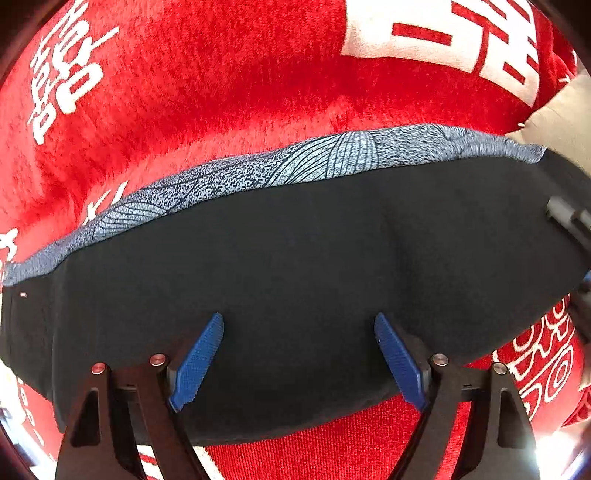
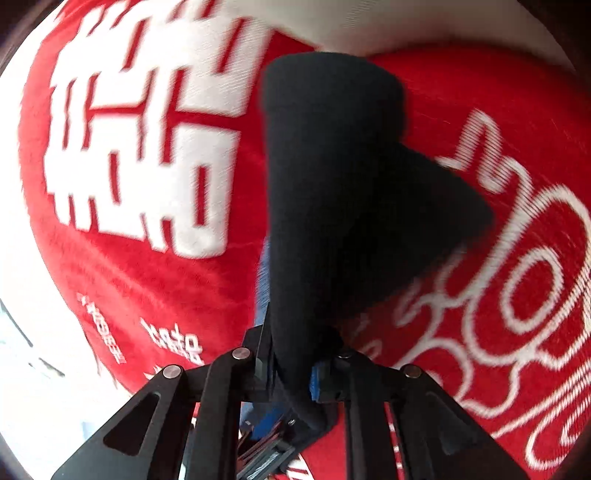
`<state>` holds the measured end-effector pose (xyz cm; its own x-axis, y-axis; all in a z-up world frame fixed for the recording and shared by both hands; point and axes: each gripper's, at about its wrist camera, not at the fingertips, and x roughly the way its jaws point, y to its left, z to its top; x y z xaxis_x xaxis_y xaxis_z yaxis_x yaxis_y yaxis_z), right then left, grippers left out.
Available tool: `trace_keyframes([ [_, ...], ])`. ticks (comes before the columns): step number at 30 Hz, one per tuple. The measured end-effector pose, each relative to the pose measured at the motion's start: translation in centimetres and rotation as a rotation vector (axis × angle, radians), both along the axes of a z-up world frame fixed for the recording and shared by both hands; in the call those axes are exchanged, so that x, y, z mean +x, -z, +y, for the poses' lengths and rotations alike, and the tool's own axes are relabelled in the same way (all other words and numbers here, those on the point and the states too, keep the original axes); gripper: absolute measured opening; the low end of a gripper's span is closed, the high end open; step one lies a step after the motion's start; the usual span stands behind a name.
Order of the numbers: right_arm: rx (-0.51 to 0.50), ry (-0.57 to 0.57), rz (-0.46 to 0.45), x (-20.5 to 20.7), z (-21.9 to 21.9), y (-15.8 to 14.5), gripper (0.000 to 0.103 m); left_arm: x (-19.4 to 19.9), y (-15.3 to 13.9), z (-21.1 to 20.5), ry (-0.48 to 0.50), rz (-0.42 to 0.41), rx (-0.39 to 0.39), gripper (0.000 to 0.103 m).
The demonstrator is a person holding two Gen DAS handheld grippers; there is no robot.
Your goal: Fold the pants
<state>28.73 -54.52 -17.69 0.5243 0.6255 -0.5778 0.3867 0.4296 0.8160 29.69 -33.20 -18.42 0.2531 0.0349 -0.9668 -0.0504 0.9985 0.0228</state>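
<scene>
Plush red blanket [image 1: 240, 96], smooth dark pants [image 1: 295, 266]

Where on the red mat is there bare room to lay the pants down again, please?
Bare red mat lies beyond the pants' patterned blue-grey edge, up to the white lettering. A narrow strip shows under the open left gripper. The centre is covered by dark cloth, which the right gripper clamps.

Both wrist views close above pants [image 1: 295, 277]

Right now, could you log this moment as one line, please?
left: open over pants | right: shut on pants | rug: red
</scene>
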Motion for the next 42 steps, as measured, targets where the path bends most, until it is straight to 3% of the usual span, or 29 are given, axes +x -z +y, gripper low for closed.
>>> trace_keyframes([
  [7, -0.233, -0.26, -0.125, 1.6, 6.2, -6.8, 0.014, -0.6, -0.3, 0.2, 0.009, -0.029, -0.031, 0.086],
  [12, -0.362, -0.451, -0.198, 1.9, 12.7, -9.9, 0.014, -1.3, -0.9, 1.7, 0.032, -0.034, -0.116, 0.083],
  [16, -0.443, -0.542, -0.231, 1.4, 17.5, -11.4, 0.014, -3.7, -3.3, 7.0, 0.001, -0.042, -0.204, 0.082],
  [18, -0.508, -0.594, -0.243, 0.9, 20.6, -11.7, 0.014, -5.8, -5.0, 10.9, -0.01, -0.066, -0.134, 0.082],
  [23, -0.656, -0.687, -0.234, -0.9, 27.6, -10.0, 0.014, -9.7, -6.3, 21.5, -0.115, -0.036, -0.056, 0.082],
  [26, -0.826, -0.752, -0.227, -2.2, 32.8, -8.1, 0.015, -11.5, -5.9, 27.6, -0.192, -0.014, -0.016, 0.082],
  [32, -1.227, -0.913, -0.235, -7.0, 40.7, -2.6, 0.022, -13.6, -5.0, 34.3, -0.302, 0.004, -0.003, 0.082],
  [35, -1.402, -1.025, -0.276, -10.2, 42.5, -1.1, 0.043, -13.8, -5.0, 35.5, -0.315, -0.004, -0.036, 0.082],
  [36, -1.409, -1.051, -0.299, -11.0, 42.5, -1.4, 0.05, -12.6, -4.3, 35.1, -0.31, -0.005, -0.052, 0.082],
  [38, -1.387, -1.099, -0.342, -12.7, 42.0, -2.6, 0.051, -12.5, -5.2, 34.6, -0.29, -0.011, -0.101, 0.082],
  [42, -1.251, -1.089, -0.27, -13.2, 39.1, -5.5, 0.051, -11.0, -7.0, 32.2, -0.199, -0.031, -0.219, 0.082],
])
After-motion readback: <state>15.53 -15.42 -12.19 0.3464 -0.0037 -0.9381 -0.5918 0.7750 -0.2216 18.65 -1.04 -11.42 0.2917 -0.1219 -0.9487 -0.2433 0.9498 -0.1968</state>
